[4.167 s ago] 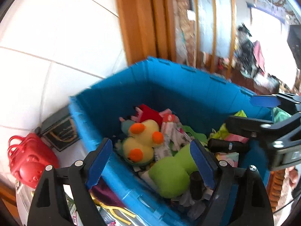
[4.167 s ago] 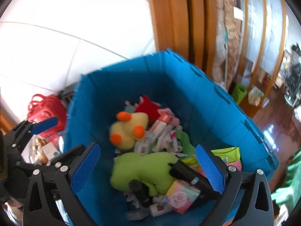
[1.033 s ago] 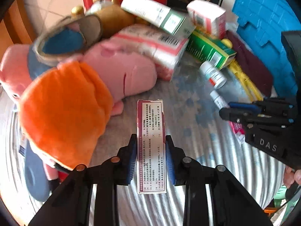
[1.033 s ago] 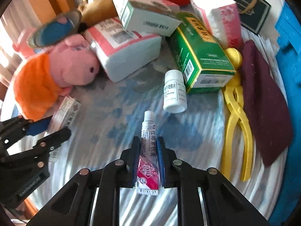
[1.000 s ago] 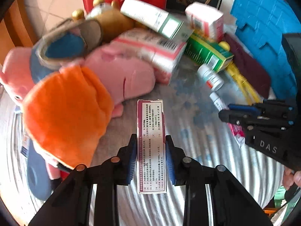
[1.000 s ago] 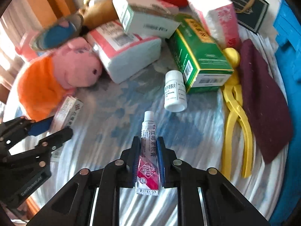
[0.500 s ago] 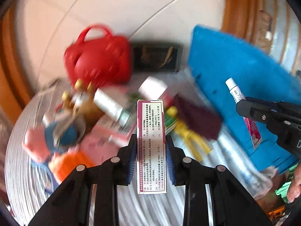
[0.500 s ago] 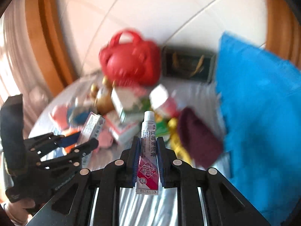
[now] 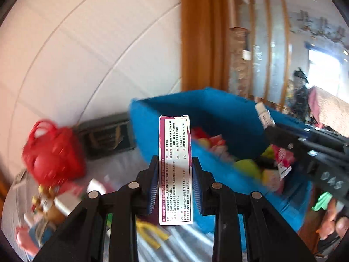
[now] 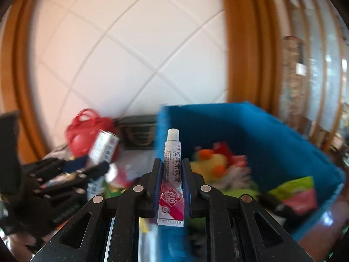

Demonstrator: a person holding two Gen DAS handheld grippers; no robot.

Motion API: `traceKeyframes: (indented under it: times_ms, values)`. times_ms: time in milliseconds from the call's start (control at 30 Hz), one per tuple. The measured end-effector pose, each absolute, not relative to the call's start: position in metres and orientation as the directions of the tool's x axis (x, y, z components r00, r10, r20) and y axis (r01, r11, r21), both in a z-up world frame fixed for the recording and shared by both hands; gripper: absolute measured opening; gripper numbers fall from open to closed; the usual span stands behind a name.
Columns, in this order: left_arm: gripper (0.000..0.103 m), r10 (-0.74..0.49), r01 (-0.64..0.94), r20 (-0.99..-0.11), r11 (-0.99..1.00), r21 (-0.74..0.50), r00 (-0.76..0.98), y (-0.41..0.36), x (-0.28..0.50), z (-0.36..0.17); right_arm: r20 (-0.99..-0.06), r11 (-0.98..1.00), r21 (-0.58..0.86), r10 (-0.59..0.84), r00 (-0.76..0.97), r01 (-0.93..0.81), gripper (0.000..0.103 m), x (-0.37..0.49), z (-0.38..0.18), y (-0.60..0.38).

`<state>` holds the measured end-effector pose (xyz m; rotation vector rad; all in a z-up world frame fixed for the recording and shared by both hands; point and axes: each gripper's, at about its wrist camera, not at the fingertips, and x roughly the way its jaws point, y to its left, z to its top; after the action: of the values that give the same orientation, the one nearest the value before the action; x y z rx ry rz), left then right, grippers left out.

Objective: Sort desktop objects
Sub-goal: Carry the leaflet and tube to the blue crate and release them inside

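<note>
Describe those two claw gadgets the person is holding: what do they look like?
Both are black plastic frames with silver rivets and blue ribbed pads. The left gripper and right gripper are alike. The right one, seen in the left view, has "DAS" handwritten in pale letters on its side. No cables or sleeves show.

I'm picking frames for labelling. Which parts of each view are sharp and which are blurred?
Left wrist view: the left claw and its box are sharp; the blue bin and red bag are smeared. Right wrist view: only the right claw and its tube are sharp.

The right gripper body bears handwritten "DAS". The box and tube carry Chinese print, perhaps medicine labels, too small to read.
</note>
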<state>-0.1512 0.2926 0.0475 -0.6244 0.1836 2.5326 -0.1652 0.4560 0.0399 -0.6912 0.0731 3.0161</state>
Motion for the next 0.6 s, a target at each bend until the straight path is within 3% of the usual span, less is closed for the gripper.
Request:
traceKeyframes:
  times_ms: [233,600]
  values:
    - [0.028,0.509,-0.621,-0.510,-0.781,0.065,-0.694,0.384,-0.150,0.060,-0.476,-0.976,0.031,0.175,-0.862,-0.215,0.017,-0.159,0.028,0.541]
    - [0.028,0.497,-0.658,-0.557,-0.743,0.124,-0.665,0.444,-0.150,0.055,-0.521,-0.965,0.016,0.214,-0.826,-0.260,0.017,-0.163,0.003,0.602]
